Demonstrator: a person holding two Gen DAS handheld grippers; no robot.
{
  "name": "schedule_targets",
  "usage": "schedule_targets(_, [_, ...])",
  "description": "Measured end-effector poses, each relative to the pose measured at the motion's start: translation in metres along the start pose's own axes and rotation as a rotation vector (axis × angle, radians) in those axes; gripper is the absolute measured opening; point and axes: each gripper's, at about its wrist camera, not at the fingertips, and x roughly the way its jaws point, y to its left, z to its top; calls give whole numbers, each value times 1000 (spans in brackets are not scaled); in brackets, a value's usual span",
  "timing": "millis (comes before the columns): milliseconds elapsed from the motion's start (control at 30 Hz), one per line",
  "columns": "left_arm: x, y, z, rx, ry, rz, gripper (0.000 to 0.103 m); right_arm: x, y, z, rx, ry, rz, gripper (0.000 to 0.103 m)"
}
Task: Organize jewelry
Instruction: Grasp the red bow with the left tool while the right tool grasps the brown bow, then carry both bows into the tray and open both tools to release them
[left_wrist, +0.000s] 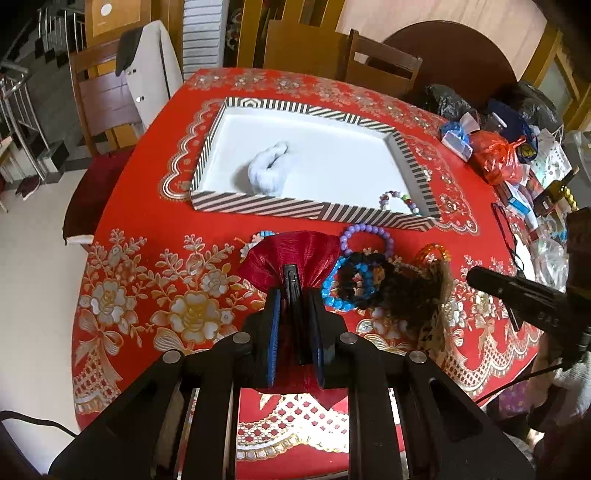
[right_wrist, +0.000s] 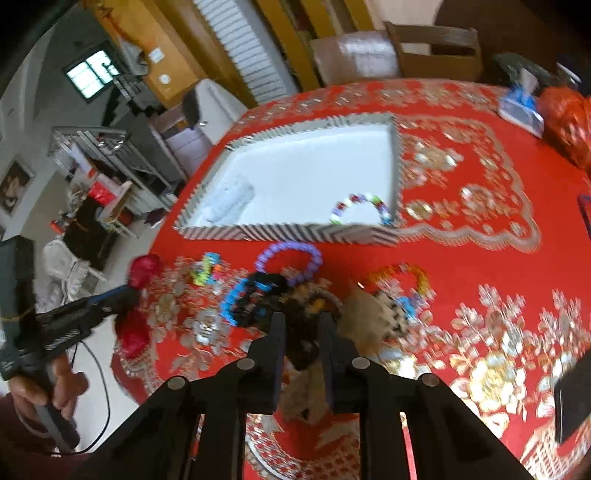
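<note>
The left gripper (left_wrist: 293, 295) is pinched almost shut on the neck of a red mesh pouch (left_wrist: 291, 258), holding it up just above the red tablecloth (left_wrist: 147, 258). The right gripper (right_wrist: 301, 332) has its jaws only a little apart, around a dark brown pouch (right_wrist: 301, 350). That picture is blurry, but the pouch looks held.

On the cloth near both grippers lies a pile of bead bracelets. A purple bracelet (left_wrist: 365, 236) is closest to the tray, and a blue bracelet (left_wrist: 334, 286) touches a black bracelet (left_wrist: 360, 282) beside it. An orange bracelet (left_wrist: 432, 253) sits more to the right.

Farther away is a striped tray (left_wrist: 258, 206). Inside it are a white fluffy thing (left_wrist: 267, 170) on the left and a mixed-color bracelet (left_wrist: 400, 201) in the near right corner.

It looks like the step now is clearing the pouches away, or putting them in the tray. Next, the red pouch needs to be carried over the near wall and set down in an empty spot, not on top of the bracelet.
</note>
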Motion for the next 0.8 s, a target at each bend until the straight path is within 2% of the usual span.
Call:
schedule_targets(67, [-4,0,-1,-2,-6,0,14,7,-4,-8,25,30,7,50])
schedule_targets(233, [-11,1,-2,-15,-5,-13,14,42,-8,-15,74,75,6,50])
schedule_targets(267, [-11,1,-3,-19,-1,-16,14,51,-10,-15,80,85,10,49])
schedule_targets(333, [-9,0,-4,-19,11,-21,14,66,-11,-15,64,96,-2,28])
schedule_targets(400, [-7,0,-4,-17,21,-21,14,66,-11,-16,63,96,4,21])
schedule_targets(533, [-11,4,-2,-20,6,-12,14,32,-3,-13,3,40,13,21])
schedule_targets(667, [-13,12,4,-45,-6,1,14,-10,-5,1,27,-54,74,20])
schedule_targets(800, [-18,6,10,-27,-28,-6,14,-34,-11,16,68,-106,167,20])
